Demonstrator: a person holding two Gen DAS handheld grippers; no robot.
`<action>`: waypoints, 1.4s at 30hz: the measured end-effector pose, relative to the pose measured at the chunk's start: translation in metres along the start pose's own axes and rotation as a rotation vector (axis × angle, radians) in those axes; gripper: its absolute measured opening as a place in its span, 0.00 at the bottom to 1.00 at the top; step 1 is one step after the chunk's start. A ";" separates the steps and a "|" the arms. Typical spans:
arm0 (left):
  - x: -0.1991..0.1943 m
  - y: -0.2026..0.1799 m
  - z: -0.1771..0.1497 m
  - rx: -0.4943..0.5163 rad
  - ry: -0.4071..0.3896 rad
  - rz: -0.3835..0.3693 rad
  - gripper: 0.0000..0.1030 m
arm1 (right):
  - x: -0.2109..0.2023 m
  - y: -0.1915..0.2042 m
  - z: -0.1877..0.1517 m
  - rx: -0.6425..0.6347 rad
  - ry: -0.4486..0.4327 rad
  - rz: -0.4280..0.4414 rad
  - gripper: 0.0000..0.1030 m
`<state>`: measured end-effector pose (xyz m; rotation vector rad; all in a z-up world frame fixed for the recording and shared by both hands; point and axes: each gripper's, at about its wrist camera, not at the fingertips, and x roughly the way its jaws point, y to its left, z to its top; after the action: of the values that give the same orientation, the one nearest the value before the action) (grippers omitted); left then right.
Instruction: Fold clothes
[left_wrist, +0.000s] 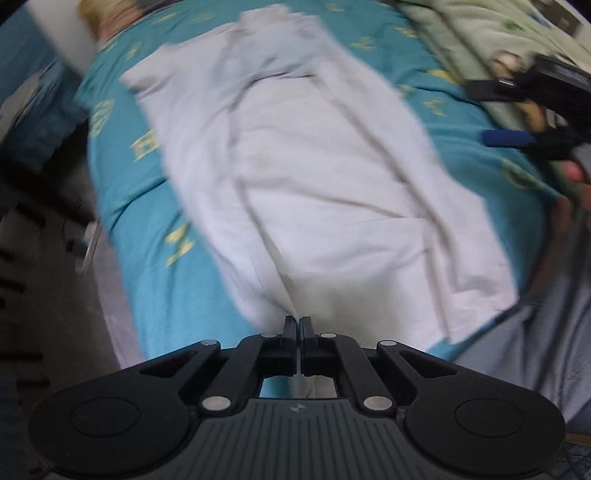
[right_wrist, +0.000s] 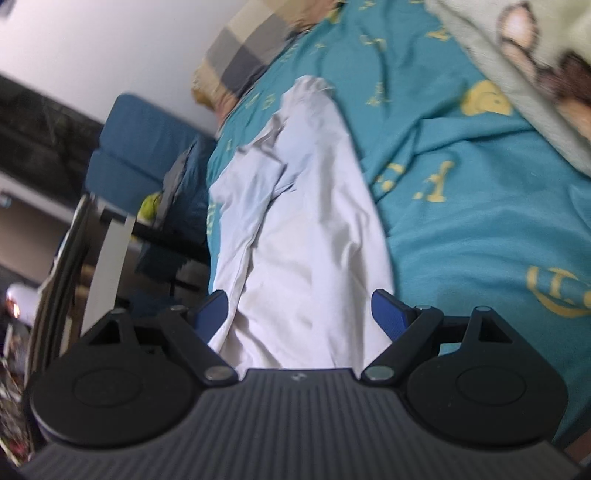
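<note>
Yellow letters dot the teal sheet (left_wrist: 159, 280), too blurred to read; the garment (left_wrist: 295, 177), a pale, soft, creased cloth, lies long across it, a fold running from twelve o'clock down to six; the left gripper (left_wrist: 297, 323) is clamped tight on its near edge, a pinch of cloth between the black fingers; at three o'clock sits the right gripper (right_wrist: 299, 314), blue pads spread wide, the cloth passing between them untouched; a green blanket (right_wrist: 517, 55) lies at one o'clock.
</note>
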<state>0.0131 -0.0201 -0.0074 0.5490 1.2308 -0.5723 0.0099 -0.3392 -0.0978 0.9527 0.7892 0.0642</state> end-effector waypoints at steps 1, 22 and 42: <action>0.000 -0.017 0.008 0.032 -0.001 -0.006 0.01 | 0.000 -0.002 0.001 0.012 0.003 0.004 0.84; 0.051 0.078 -0.070 -0.598 -0.194 -0.231 0.64 | 0.031 -0.004 -0.008 -0.115 0.160 -0.123 0.83; 0.015 0.021 -0.066 -0.246 -0.117 -0.138 0.03 | 0.032 0.001 -0.012 -0.103 0.126 -0.188 0.83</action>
<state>-0.0160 0.0380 -0.0358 0.2216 1.2127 -0.5509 0.0260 -0.3178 -0.1198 0.7792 0.9794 0.0008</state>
